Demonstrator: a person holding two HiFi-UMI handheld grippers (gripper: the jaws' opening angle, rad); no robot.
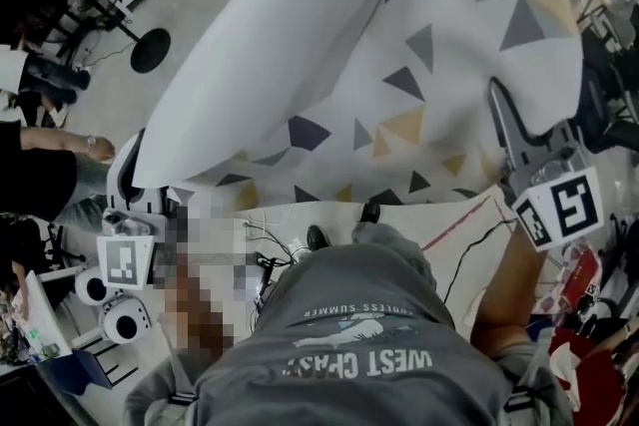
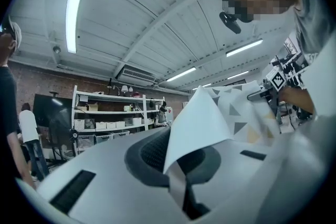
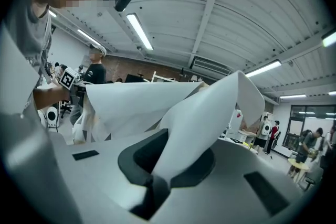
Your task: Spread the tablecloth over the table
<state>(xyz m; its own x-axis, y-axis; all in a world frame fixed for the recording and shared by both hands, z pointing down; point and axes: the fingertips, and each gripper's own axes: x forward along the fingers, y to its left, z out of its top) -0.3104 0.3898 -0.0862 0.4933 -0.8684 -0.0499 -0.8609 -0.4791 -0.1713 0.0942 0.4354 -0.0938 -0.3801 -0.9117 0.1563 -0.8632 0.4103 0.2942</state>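
A person in a grey sweatshirt (image 1: pixel 349 334), seen from above, held a large tablecloth (image 1: pixel 439 65) up in front of the body, one near corner in each gripper. The cloth was white with scattered grey and yellow triangles. Its left part had folded over, so the plain white underside (image 1: pixel 270 35) faced the camera. The left gripper (image 2: pixel 178 186) had its jaws closed tight on a thin corner of the cloth, which rose from between the dark pads in a white peak. The right gripper (image 3: pixel 152 181) likewise had its jaws pinched narrow on a corner of cloth, which billowed up and across its view. In the head view the tips of the left gripper were tucked under the folded edge and could not be made out; only its white body and marker cube (image 1: pixel 125 259) showed. The cloth filled the upper middle of the head view and ran off the top edge, hiding whatever stood beneath it, so whether it touched a counter could not be told. Bare floor (image 1: pixel 120 105) showed at the left, and two dark shoes (image 1: pixel 318 236) peeked out below the cloth's near edge. Shelves (image 2: pixel 110 113) with boxes stood far off in the left gripper view.
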